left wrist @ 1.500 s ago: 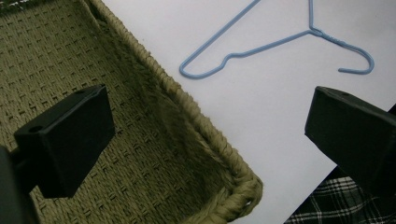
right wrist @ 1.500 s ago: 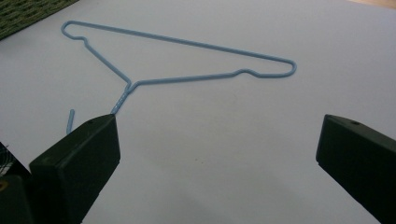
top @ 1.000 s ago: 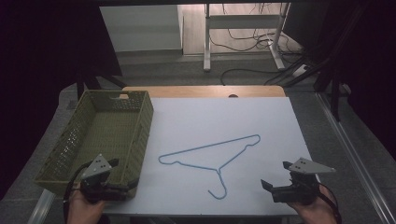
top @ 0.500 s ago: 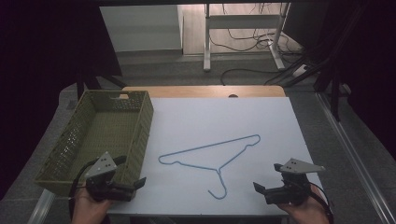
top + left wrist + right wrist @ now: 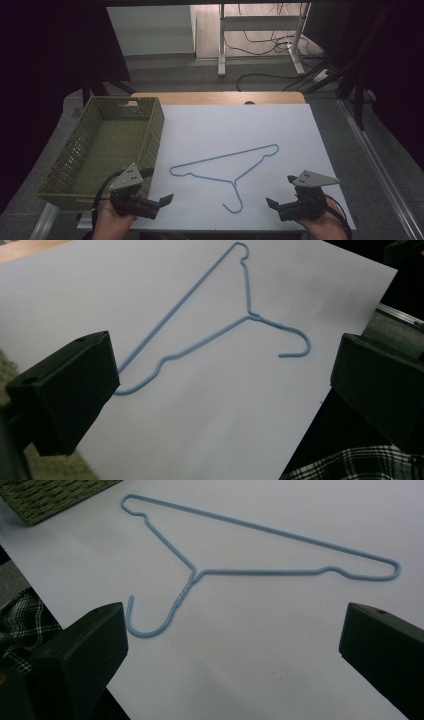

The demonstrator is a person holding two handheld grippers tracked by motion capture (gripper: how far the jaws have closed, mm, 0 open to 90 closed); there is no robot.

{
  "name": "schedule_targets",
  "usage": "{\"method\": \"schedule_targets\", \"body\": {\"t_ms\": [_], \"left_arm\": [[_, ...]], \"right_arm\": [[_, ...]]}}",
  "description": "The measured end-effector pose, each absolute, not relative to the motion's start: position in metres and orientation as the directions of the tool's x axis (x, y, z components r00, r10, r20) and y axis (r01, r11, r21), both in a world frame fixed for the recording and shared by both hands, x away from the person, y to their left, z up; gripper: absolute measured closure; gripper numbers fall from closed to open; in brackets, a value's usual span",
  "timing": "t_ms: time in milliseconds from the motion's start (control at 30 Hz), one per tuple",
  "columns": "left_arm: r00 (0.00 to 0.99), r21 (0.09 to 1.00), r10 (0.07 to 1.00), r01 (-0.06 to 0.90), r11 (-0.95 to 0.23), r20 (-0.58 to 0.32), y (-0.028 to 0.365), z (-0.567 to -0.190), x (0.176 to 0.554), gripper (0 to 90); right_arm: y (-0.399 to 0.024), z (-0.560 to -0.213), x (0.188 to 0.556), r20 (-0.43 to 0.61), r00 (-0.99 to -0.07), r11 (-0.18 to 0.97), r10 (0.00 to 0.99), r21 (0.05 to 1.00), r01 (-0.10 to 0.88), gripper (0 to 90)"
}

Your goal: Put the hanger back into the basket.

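A light blue wire hanger (image 5: 233, 183) lies flat on the white sheet (image 5: 240, 125), its hook pointing toward the near edge. My left gripper (image 5: 160, 204) hovers at the near left, just in front of the basket. It is open and empty, and its jaws face right toward the hanger (image 5: 248, 315). At the near right my right gripper (image 5: 276, 208) is also open and empty, with its jaws facing left toward the hook (image 5: 150, 627). Neither gripper touches the hanger.
An empty green woven basket (image 5: 159, 122) stands along the left side of the sheet. The wooden table edge (image 5: 215, 97) shows beyond the sheet. Desk legs and cables stand on the floor farther back. A checked sleeve (image 5: 17, 625) is at the near edge.
Both grippers have drifted inward along the near edge, the left one to the right and the right one to the left. The hanger has not moved.
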State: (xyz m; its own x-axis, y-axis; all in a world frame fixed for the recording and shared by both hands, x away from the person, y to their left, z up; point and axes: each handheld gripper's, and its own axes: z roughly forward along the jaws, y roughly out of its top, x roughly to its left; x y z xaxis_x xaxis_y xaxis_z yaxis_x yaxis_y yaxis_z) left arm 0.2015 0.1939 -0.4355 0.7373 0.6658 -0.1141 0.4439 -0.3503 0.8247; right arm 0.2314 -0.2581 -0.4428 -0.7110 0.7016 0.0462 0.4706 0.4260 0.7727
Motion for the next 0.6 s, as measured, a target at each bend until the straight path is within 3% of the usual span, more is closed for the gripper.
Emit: {"method": "schedule_targets", "body": {"t_ms": [600], "left_arm": [[0.779, 0.807, 0.615, 0.438, -0.396, -0.121, 0.153, -0.461, 0.220, 0.2]], "right_arm": [[-0.227, -0.456, 0.236, 0.061, -0.748, 0.494, 0.661, 0.716, 0.494, 0.0]]}}
